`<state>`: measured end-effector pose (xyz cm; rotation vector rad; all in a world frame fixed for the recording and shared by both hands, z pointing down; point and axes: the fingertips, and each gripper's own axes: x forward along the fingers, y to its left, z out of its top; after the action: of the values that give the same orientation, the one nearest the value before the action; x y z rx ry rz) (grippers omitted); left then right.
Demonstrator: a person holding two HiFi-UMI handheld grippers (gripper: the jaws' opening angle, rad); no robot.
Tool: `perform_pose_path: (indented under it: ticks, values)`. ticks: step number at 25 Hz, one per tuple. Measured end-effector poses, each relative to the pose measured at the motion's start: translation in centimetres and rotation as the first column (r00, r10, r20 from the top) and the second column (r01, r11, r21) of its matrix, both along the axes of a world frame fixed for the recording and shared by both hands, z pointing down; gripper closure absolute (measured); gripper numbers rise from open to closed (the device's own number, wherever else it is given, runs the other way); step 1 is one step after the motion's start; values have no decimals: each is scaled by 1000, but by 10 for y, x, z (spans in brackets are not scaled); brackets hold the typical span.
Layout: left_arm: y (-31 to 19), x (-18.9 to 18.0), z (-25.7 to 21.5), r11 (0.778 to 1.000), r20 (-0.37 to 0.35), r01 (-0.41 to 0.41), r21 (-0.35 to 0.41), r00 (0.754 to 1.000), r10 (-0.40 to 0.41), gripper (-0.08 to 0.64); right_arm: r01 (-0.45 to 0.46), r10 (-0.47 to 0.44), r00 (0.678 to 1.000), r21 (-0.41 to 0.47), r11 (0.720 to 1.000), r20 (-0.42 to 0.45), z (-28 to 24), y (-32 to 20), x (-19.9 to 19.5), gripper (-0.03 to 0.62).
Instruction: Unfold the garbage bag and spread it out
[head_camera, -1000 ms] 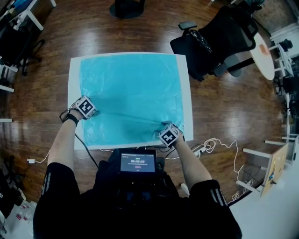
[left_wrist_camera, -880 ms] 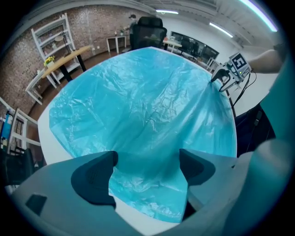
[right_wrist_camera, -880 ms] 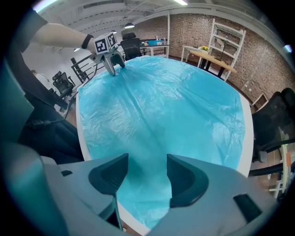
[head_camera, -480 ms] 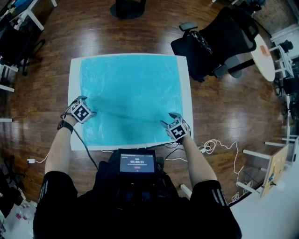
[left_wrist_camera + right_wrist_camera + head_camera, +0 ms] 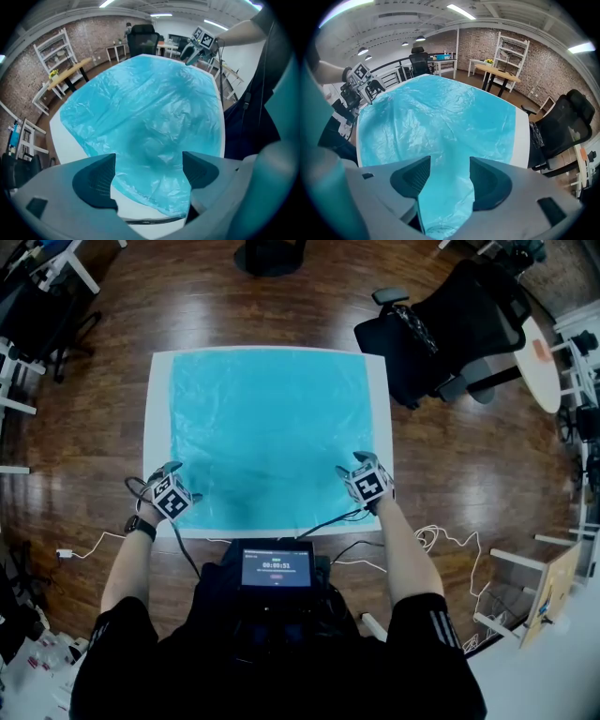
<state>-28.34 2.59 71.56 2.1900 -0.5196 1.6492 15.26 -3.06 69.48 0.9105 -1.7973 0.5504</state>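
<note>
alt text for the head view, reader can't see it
Seen from above, a blue garbage bag lies spread almost flat over a white table. The person's left gripper sits at its near left corner, the right gripper at its near right corner. A black office chair stands on the wooden floor beyond the table's right side.
</note>
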Motion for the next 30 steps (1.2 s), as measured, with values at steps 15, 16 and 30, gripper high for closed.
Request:
perform_pose_path:
  ticks: [15, 16, 30]
  values:
    - [65, -5, 40, 994, 36, 30, -104, 999, -26, 104, -39, 39, 999, -96, 995, -5, 33, -20, 11, 296]
    - [65, -5, 40, 993, 34, 40, -109, 999, -36, 104, -43, 43, 999, -108, 993, 0, 36, -18, 11, 296]
    - [62, -18, 34, 990, 74, 68, -126, 996, -59, 92, -45, 49, 999, -146, 988, 21, 51, -11, 20, 281]
